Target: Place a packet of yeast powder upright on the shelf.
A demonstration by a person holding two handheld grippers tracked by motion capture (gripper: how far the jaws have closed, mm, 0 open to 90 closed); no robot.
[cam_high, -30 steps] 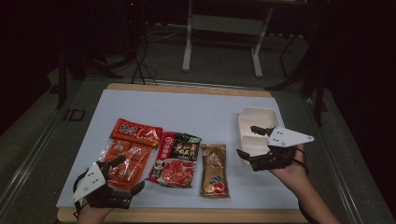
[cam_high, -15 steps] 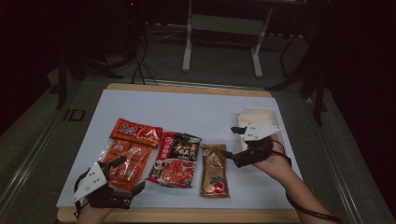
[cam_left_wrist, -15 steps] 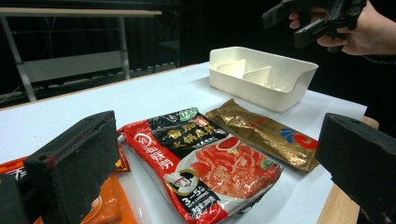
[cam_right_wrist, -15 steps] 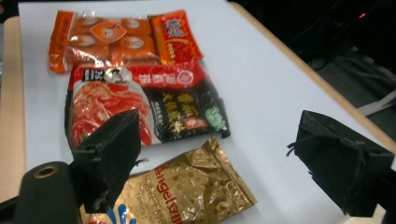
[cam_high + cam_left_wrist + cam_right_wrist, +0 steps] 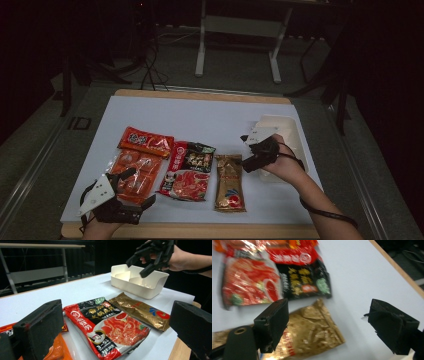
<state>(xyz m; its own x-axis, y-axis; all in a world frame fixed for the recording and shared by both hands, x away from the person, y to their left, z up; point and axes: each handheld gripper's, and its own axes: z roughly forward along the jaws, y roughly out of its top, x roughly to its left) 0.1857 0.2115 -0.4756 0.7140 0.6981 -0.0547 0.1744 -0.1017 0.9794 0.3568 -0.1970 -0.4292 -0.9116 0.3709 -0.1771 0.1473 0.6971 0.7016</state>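
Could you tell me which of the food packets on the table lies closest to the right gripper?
The gold packet, the rightmost of the row. It lies just left of the right gripper; the red ones are all farther left.

Four flat foil food packets are laid on a white-topped table [image 5: 200, 115]: a small red packet [image 5: 146, 141] behind a large orange one [image 5: 134, 170], a red-and-black packet [image 5: 188, 170] beside them, then a gold packet [image 5: 229, 182]. A white divided plastic tray [image 5: 292, 135] is set farthest right.
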